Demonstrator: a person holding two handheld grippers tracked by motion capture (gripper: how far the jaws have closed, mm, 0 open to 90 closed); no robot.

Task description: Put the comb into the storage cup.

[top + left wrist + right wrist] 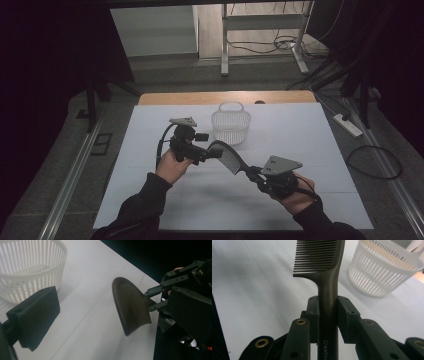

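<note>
One dark comb is clamped by its handle between the jaws of the right gripper, its toothed end held above the white table cover and pointing toward the left gripper. That gripper's jaws stand wide apart, one on each side of the comb's head without touching it. Just beyond sits a white slatted basket, upright near the table's far edge, where a strip of bare wood shows. Past that lie grey floor, a metal stand and loose cables.

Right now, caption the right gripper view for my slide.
Right gripper clamps a dark comb beside the white basket.
</note>
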